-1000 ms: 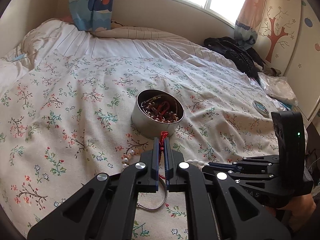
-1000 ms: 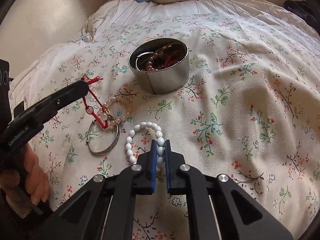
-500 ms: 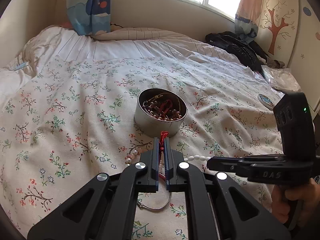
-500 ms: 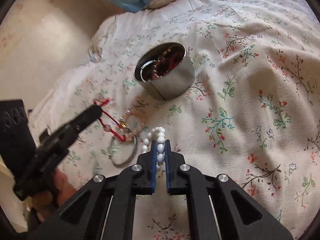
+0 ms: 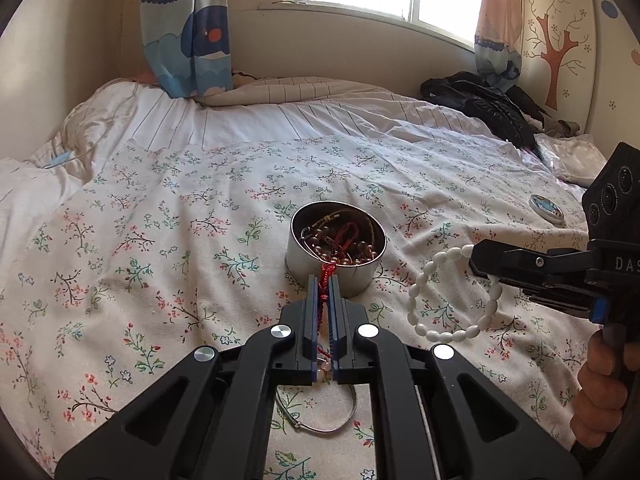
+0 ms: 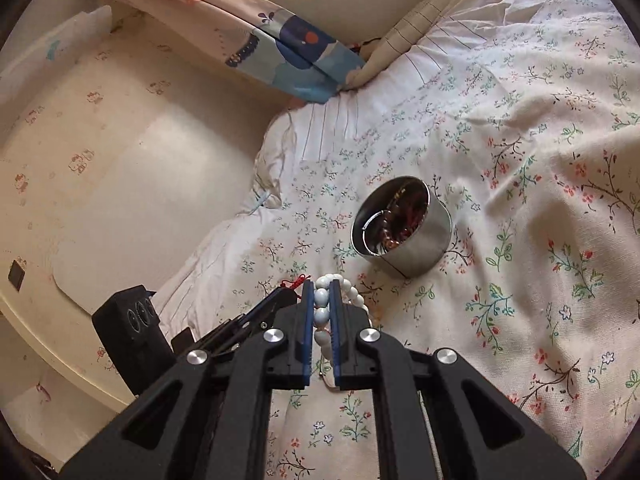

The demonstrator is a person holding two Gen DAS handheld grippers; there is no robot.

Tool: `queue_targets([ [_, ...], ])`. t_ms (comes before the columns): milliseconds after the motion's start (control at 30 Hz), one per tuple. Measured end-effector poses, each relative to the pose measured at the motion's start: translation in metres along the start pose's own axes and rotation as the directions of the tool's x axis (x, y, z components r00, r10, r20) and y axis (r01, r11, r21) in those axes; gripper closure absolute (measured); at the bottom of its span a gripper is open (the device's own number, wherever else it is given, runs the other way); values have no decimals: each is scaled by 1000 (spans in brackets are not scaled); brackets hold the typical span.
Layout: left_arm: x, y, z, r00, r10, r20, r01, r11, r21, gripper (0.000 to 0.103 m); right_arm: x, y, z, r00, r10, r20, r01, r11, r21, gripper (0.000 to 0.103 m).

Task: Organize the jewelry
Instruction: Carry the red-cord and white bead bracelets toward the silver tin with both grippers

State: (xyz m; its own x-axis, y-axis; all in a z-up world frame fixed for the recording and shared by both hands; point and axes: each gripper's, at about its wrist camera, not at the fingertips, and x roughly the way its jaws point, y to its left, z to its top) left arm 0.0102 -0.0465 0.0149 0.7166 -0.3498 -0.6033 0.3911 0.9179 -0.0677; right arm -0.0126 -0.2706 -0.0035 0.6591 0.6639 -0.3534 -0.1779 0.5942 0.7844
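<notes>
Spread over the bed (image 5: pixel 168 208) is a floral quilt, on which a round metal tin (image 5: pixel 334 276) holding beaded and red-corded jewelry is set. Just before the tin, a red cord bracelet (image 5: pixel 327 280) is clamped in the left claw (image 5: pixel 323 300), with its beads hung below the fingers, and a silver bangle (image 5: pixel 320 424) is seen lying on the quilt beneath. A white bead bracelet (image 5: pixel 452 296) is pinched in the right claw (image 6: pixel 321 308), raised clear of the quilt to the right of the tin, while a small round lid (image 5: pixel 546 210) is left well apart near the bed's far right edge.
</notes>
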Motion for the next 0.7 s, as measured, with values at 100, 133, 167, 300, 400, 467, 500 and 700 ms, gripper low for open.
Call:
queue_targets([
  [100,-4,0,3,1000,-3,26,3,1000,-11,99,-4,3,3,999,20,31,-20,1000,-8,95],
  [133,-5,0,5,999,-6,36,6,1000,-16,99,-5,5,4,999,24,43,-23,1000,-15,95],
  [167,-5,1,7,999,-16,47,17,1000,-25,99,-5,7,5,998,27,53,-26,999,-24,95],
  [300,-5,6,18,994,-75,80,82,993,-90,99,-3,16,10,995,40,89,-34,997,-64,95],
  [400,-3,11,23,990,-104,99,116,984,-133,99,1,20,16,993,48,107,-39,996,-84,95],
  [467,0,13,26,988,-116,105,131,980,-152,99,4,21,20,992,54,117,-43,995,-90,95],
  [500,2,14,28,987,-116,108,132,979,-158,99,6,21,22,991,56,120,-46,995,-92,95],
  [700,16,7,38,987,-117,114,133,979,-152,99,20,17,39,988,53,145,-40,995,-90,95],
])
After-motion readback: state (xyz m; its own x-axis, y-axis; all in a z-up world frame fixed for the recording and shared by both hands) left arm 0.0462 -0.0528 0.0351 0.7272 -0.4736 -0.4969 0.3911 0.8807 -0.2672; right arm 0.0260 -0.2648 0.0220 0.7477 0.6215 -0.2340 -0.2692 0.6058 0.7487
